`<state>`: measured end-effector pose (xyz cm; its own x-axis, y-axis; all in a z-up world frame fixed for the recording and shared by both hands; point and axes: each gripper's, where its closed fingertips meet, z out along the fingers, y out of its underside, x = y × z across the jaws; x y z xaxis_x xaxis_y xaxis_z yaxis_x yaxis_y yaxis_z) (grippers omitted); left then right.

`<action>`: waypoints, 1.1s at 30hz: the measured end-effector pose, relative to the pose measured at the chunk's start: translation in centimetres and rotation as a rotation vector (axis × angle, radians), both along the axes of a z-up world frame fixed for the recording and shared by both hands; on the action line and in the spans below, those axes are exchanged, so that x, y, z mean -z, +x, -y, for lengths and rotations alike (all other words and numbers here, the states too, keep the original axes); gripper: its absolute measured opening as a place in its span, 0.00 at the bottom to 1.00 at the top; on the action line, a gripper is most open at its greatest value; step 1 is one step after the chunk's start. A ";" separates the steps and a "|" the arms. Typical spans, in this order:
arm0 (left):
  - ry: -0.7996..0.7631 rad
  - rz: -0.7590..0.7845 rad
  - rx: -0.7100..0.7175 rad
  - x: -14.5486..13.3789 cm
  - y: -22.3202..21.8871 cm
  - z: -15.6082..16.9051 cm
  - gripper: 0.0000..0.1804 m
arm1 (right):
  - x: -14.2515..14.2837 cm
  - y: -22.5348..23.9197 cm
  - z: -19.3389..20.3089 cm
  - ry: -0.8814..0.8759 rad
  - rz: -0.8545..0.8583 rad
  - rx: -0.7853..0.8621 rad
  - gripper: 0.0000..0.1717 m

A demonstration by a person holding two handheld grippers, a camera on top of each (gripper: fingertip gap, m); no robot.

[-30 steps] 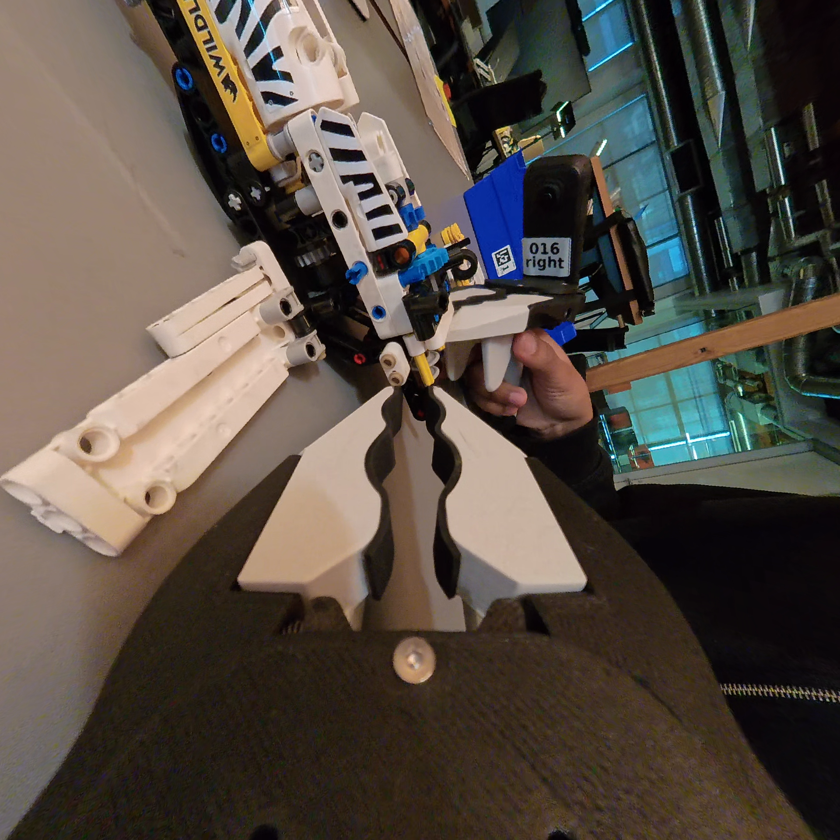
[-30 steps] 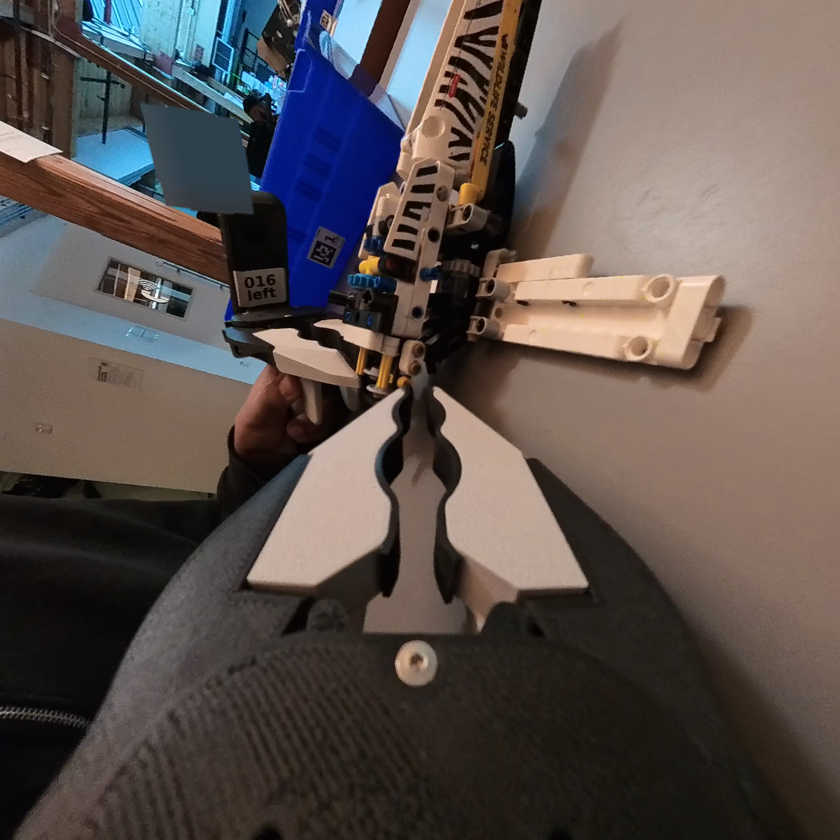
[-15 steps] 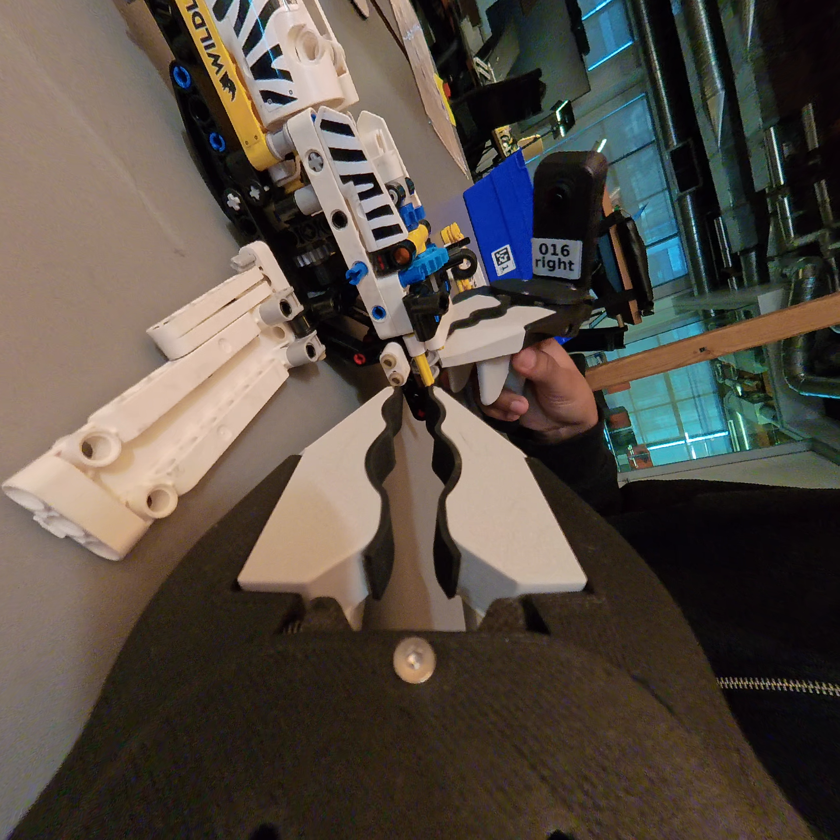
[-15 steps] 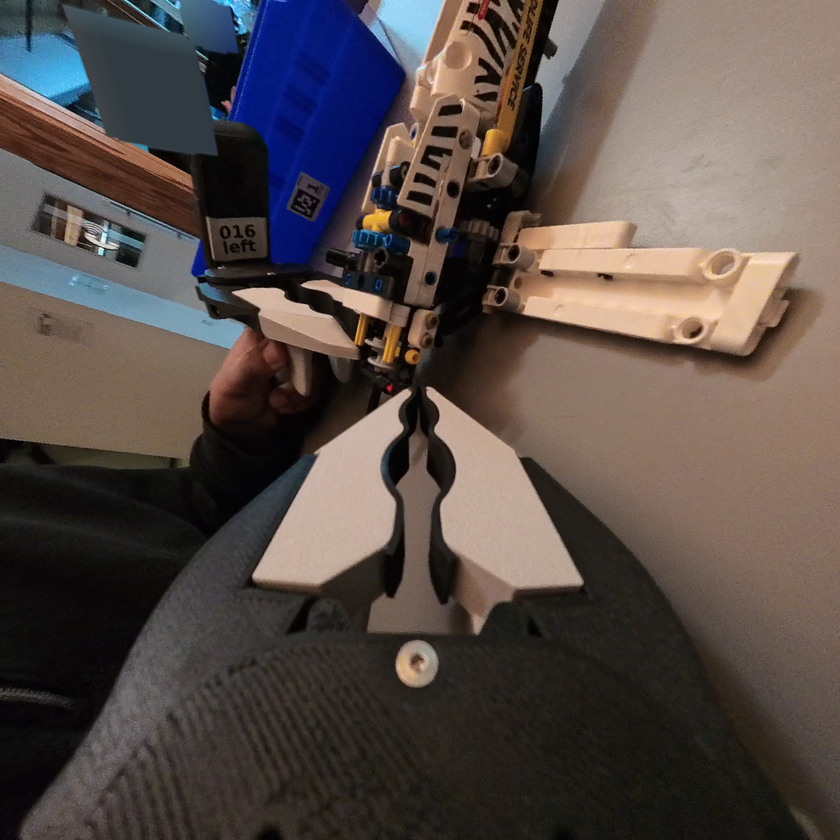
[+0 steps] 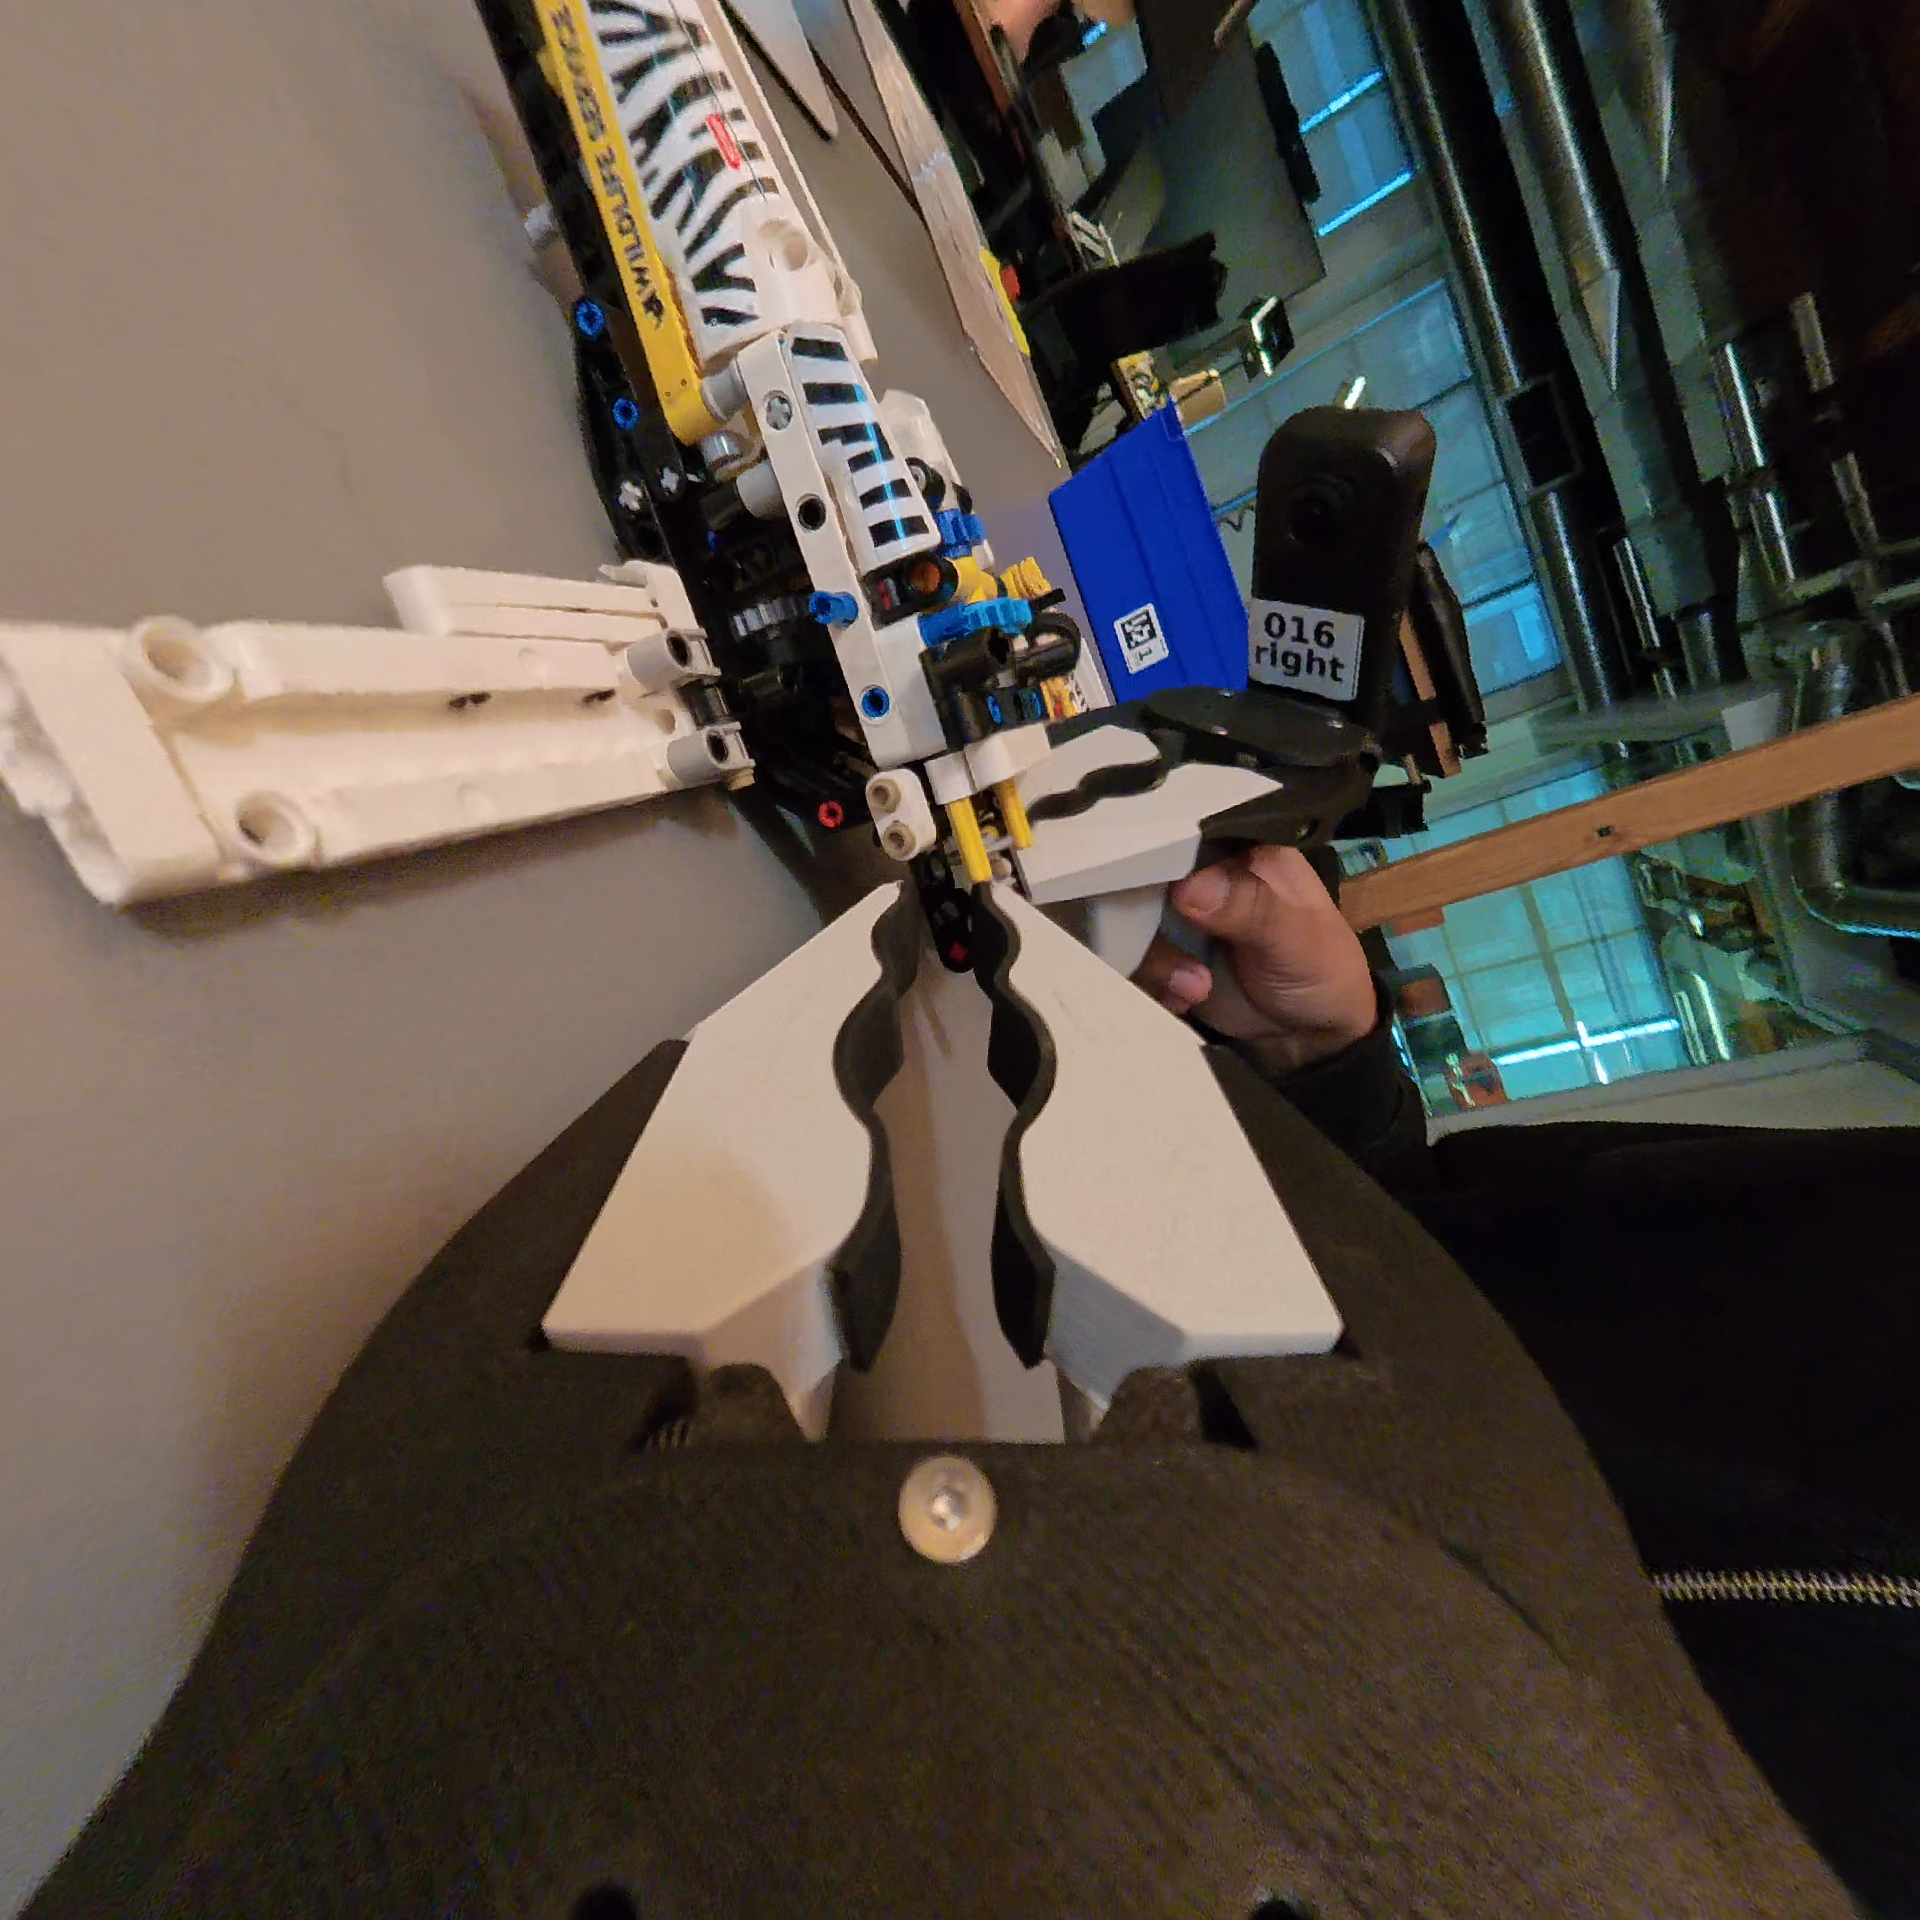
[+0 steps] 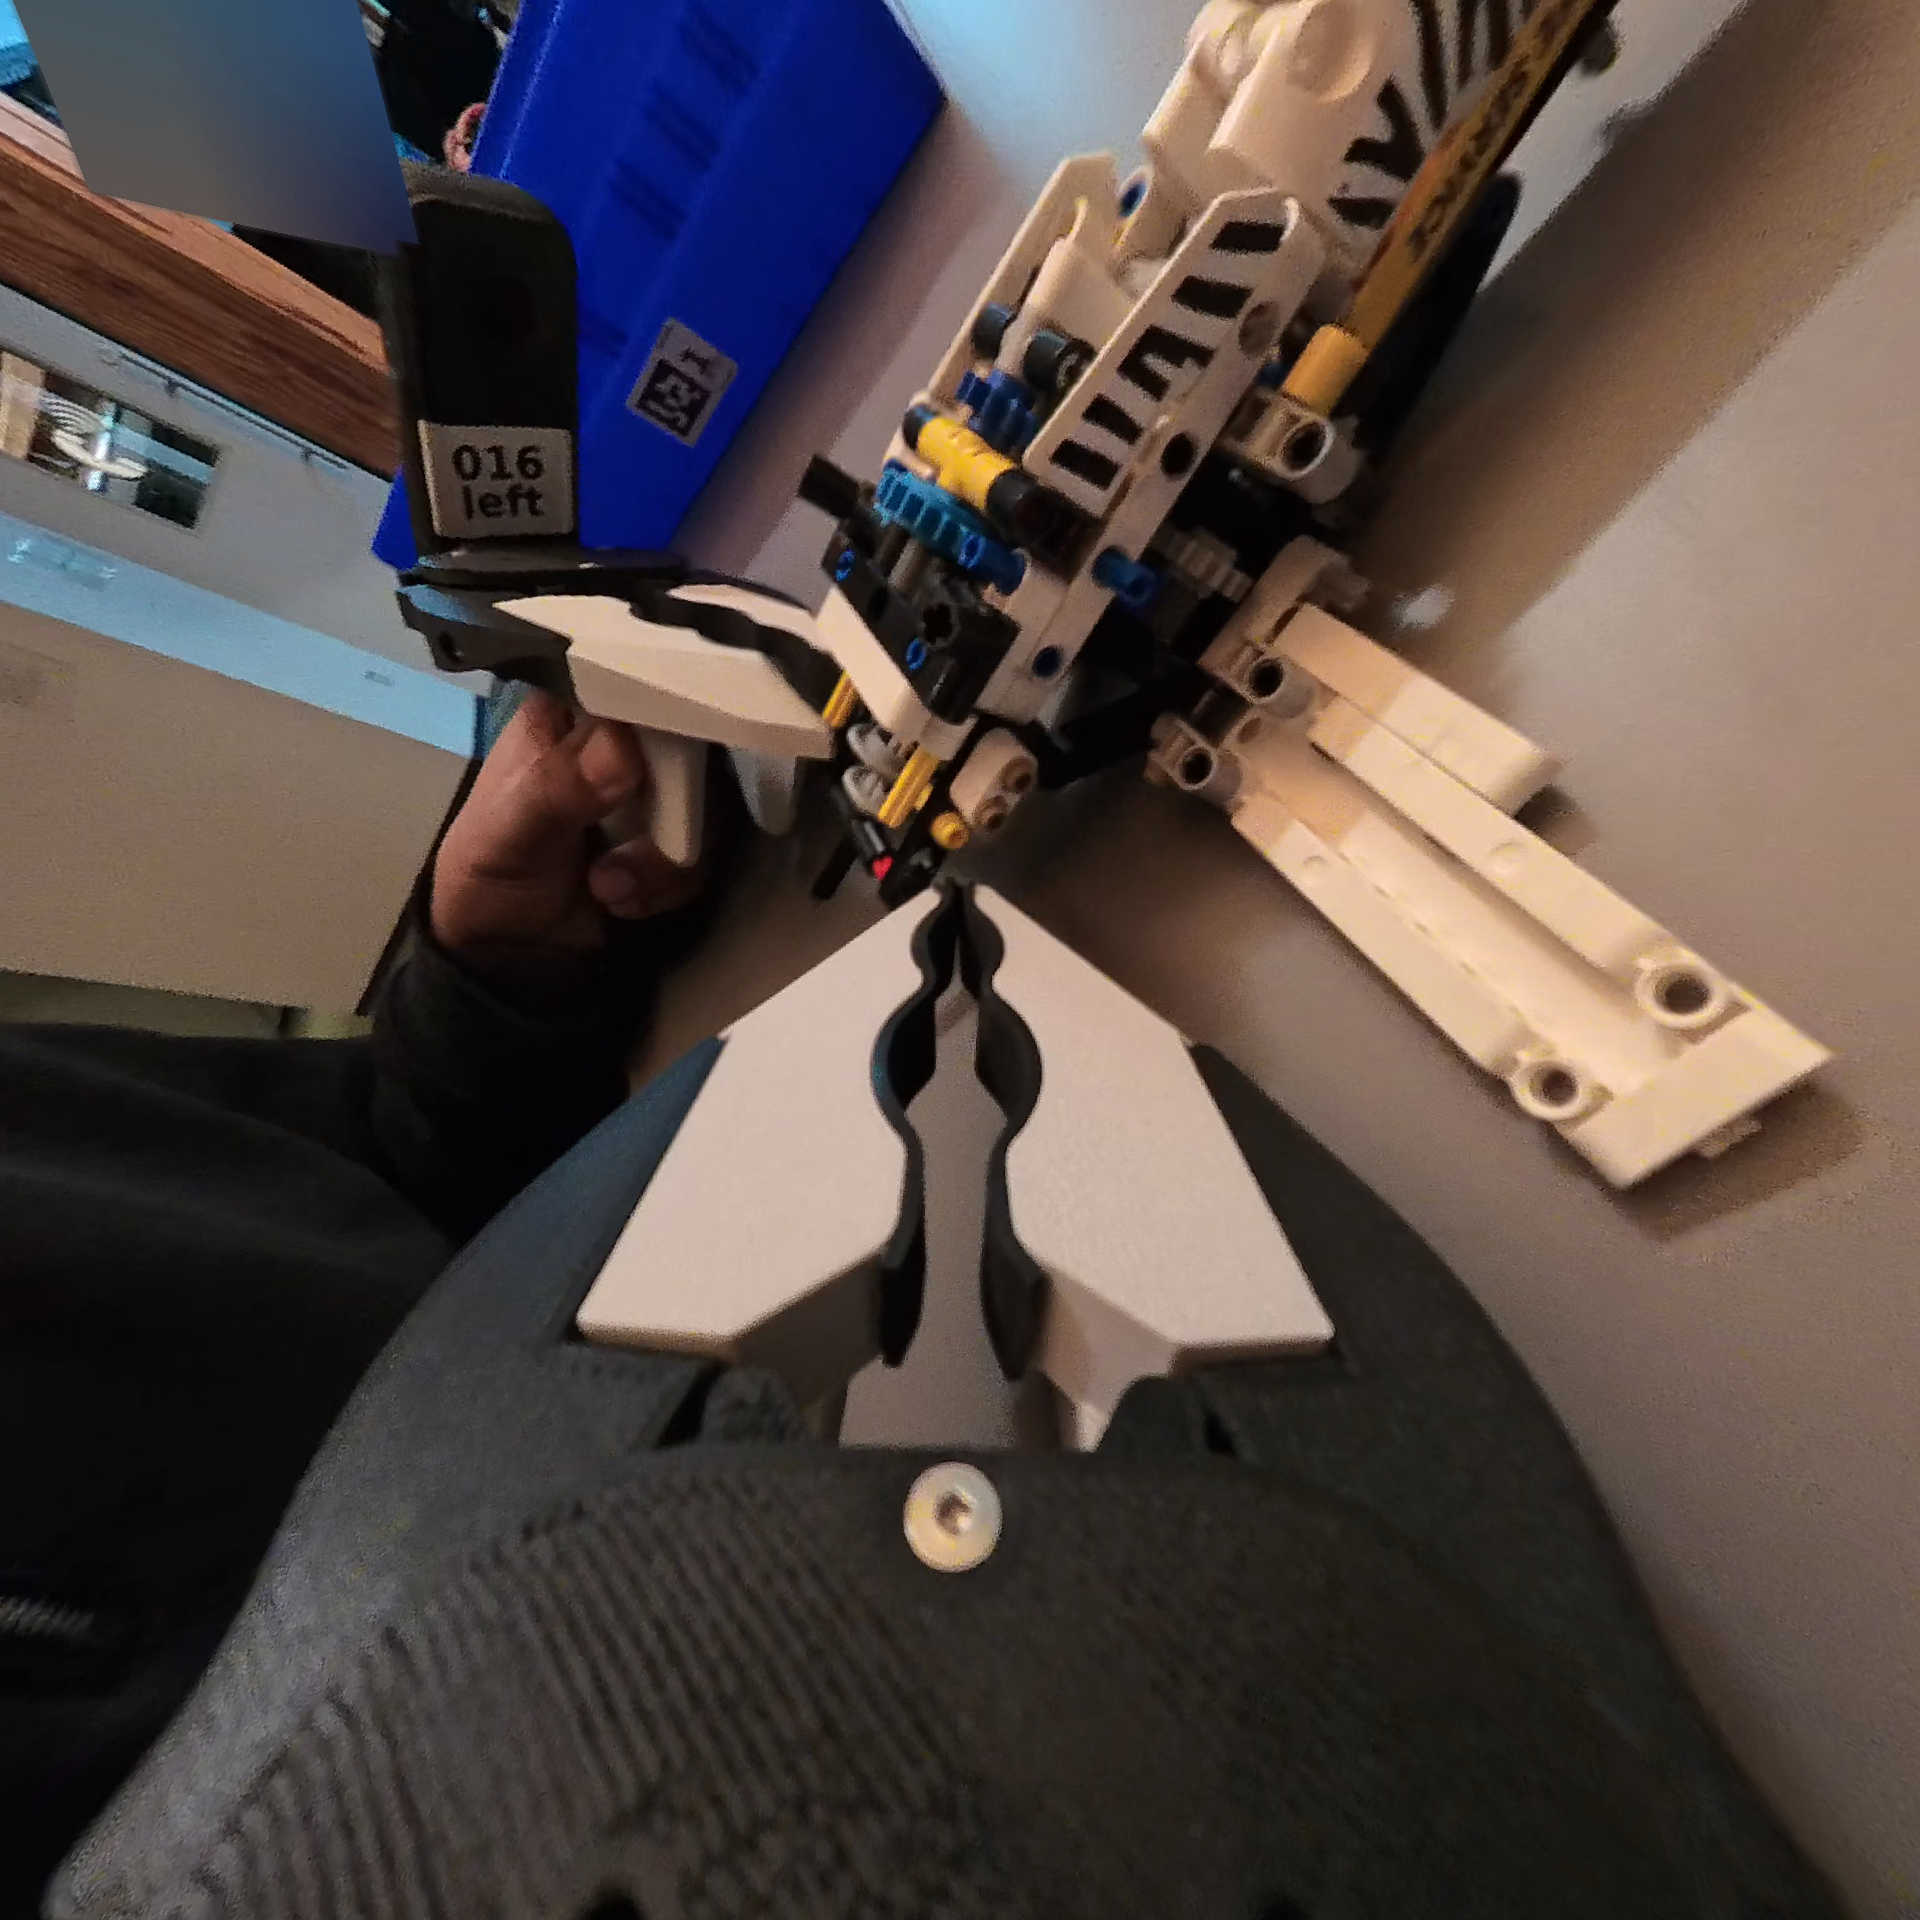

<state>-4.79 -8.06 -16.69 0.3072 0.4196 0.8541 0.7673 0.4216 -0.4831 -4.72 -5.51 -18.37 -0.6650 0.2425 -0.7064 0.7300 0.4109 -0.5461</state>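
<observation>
In the left wrist view, the left tongs are clamped on a thin black piece with a red pin that sticks out at the near end of the toy brick model. The model, white with zebra stripes and a yellow strip, lies on the grey counter, and its white blade part reaches out to the left. The right tongs come in from the right side, held by a hand in a dark sleeve, and their tips lie at the yellow pins of the model; whether they touch, I cannot tell. A blue bin stands behind.

In the right wrist view, the right tongs are together, with nothing seen between them, just beside the black end of the model. The left tongs reach in level from the left, the hand wrapped around the grip under them.

I judge the hold of the left tongs to be small and near the tips only. If the hand turns or pulls, the black piece could slip out or separate from the model, and the long blade part could swing on the counter.
</observation>
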 end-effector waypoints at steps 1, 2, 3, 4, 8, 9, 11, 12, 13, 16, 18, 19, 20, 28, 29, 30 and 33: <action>-0.010 -0.002 -0.013 0.0 0.0 0.2 0.02 | 0.0 0.3 -0.1 -0.005 0.009 -0.012 0.00; -0.025 0.007 -0.016 0.3 0.1 0.3 0.02 | 0.0 0.6 -0.3 -0.007 0.007 -0.021 0.00; -0.036 0.015 -0.016 0.4 0.2 0.4 0.02 | 0.0 0.8 -0.4 -0.010 -0.004 -0.028 0.00; -0.042 0.018 -0.022 0.5 0.3 0.5 0.02 | -0.2 1.0 -0.4 -0.018 -0.027 -0.033 0.00; -0.106 -0.032 -0.107 0.1 0.5 2.0 0.05 | -1.8 0.5 -0.6 -0.068 -0.362 -0.029 0.02; -0.145 -0.053 -0.138 0.0 0.7 2.4 0.09 | -2.0 0.0 -0.8 -0.056 -0.499 -0.024 0.04; -0.218 -0.099 -0.186 -0.3 1.0 2.9 0.18 | -2.5 -0.7 -1.1 -0.010 -0.796 -0.030 0.08; -0.255 -0.124 -0.210 -0.5 1.1 2.9 0.23 | -2.8 -0.9 -1.1 0.022 -0.948 -0.052 0.09; -0.298 -0.149 -0.226 -0.6 1.1 2.6 0.27 | -2.8 -0.9 -1.0 0.067 -1.099 -0.092 0.09; -0.494 -0.189 -0.234 -0.3 1.2 1.4 0.33 | -2.1 -1.3 -0.8 0.246 -1.528 -0.231 0.05; -0.657 -0.197 -0.238 0.3 1.0 1.1 0.31 | -1.3 -1.1 -0.4 0.282 -1.706 -0.332 0.04; -0.712 -0.204 -0.248 0.4 0.8 1.1 0.31 | -1.1 -1.0 -0.3 0.284 -1.760 -0.364 0.05; -0.743 -0.205 -0.263 0.5 0.6 1.1 0.31 | -1.0 -0.9 -0.1 0.279 -1.799 -0.385 0.07; -0.783 -0.139 -0.288 1.3 0.2 0.8 0.55 | -1.0 -0.6 0.5 0.227 -2.018 -0.495 0.09; -0.792 -0.133 -0.275 1.5 0.2 0.6 0.55 | -0.7 -0.8 0.6 0.226 -2.024 -0.501 0.09; -0.792 -0.124 -0.261 1.7 0.1 0.3 0.56 | -0.7 -0.9 0.8 0.225 -2.029 -0.502 0.09; -0.775 -0.104 -0.233 2.1 -0.3 -0.4 0.56 | -0.7 -0.9 1.4 0.212 -2.057 -0.507 0.10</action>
